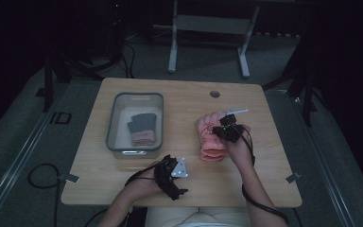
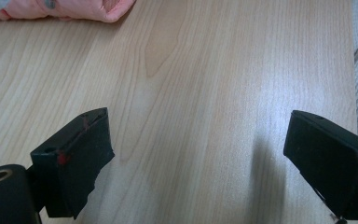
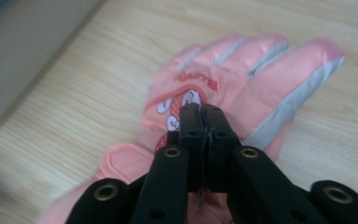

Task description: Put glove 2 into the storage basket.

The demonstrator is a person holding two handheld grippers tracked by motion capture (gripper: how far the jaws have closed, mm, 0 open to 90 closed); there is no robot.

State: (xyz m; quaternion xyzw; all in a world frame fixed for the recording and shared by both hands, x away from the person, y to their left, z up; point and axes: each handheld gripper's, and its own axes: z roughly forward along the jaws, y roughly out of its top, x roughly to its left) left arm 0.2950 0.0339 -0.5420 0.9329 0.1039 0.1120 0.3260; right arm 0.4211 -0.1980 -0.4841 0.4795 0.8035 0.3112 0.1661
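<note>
While the left gripper [image 1: 174, 176] is resting wide open at 6 o'clock, the right gripper [image 1: 222, 126] is tilting down at 3 o'clock, pinching the pink glove [image 3: 242, 88] shut.

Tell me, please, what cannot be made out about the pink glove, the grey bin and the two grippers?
- Pink padded glove, right gripper view: the right gripper, jaws shut, hides whether fabric is pinched.
- Glove cuff, left gripper view: cut off by the top edge.
- Grey plastic bin, high view: the folded grey-and-pink item inside is too dim and small to identify.
- Left gripper, high view: too dark to read the jaws.
</note>
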